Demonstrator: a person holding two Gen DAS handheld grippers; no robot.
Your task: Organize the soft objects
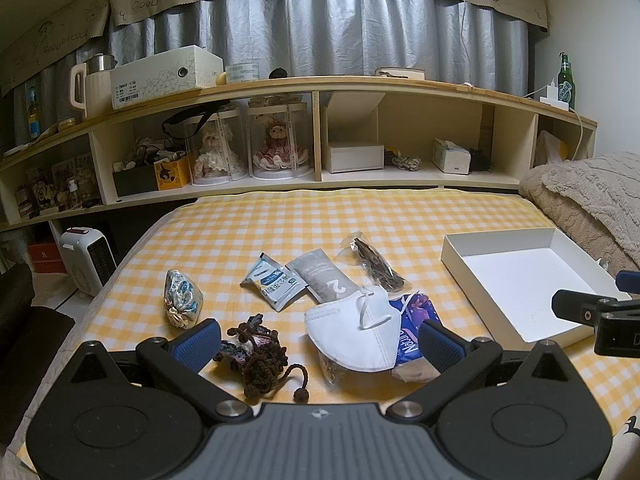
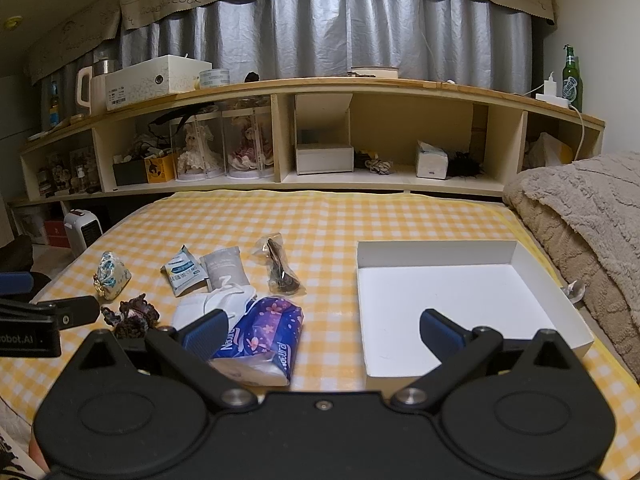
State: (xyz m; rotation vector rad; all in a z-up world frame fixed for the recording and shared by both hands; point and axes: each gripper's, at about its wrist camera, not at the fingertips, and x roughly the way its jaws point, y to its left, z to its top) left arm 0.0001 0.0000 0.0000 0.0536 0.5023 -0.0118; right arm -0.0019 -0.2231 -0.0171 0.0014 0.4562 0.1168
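Soft items lie on the yellow checked bed. A white face mask [image 1: 354, 330] rests partly on a purple tissue pack [image 1: 412, 330], which also shows in the right wrist view [image 2: 264, 330]. A brown crochet piece [image 1: 256, 354] lies left of them. My left gripper [image 1: 318, 344] is open, low over the mask and crochet piece. My right gripper [image 2: 320, 334] is open, its left finger by the tissue pack, its right finger over the empty white box [image 2: 460, 292]. A floral pouch [image 1: 182, 298], two sachets [image 1: 276, 284] and a clear bag of dark items [image 1: 374, 264] lie further back.
A fuzzy beige blanket [image 2: 580, 232] is piled right of the box. A long wooden shelf [image 1: 320, 88] with dolls, boxes and a green bottle [image 1: 566, 80] runs behind the bed. A white heater [image 1: 86, 258] stands on the floor at left.
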